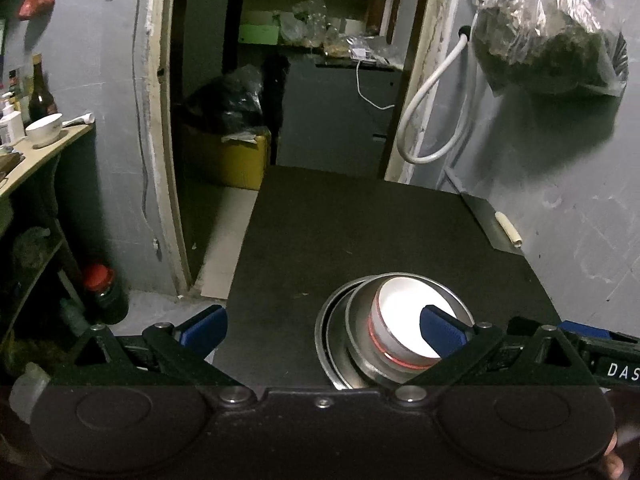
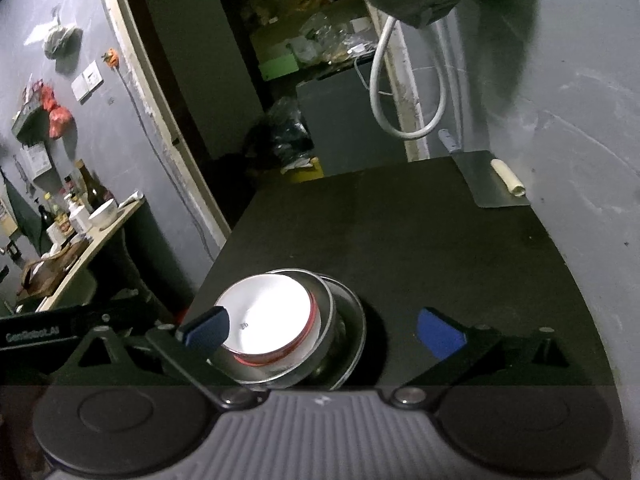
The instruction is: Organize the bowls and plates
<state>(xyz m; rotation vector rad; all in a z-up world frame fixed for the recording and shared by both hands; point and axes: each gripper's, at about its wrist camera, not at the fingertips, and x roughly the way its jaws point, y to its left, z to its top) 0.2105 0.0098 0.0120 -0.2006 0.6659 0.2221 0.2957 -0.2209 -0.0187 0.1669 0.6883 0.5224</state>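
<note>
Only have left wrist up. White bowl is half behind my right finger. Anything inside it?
Observer: Right wrist view shows the white bowl looks empty; only a tiny speck near the middle.
Operator: Right gripper holding anything?
Observer: No. The right gripper is open, nothing between its fingers; the bowl sits behind its left finger.
Operator: What's the bowl sitting in?
Observer: It's nested in the metal plates, stacked slightly off-centre on the dark table.

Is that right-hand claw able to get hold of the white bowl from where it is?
Probably yes. The right gripper is open and empty, the white bowl sits on top of the metal plates just ahead, and nothing lies between.
</note>
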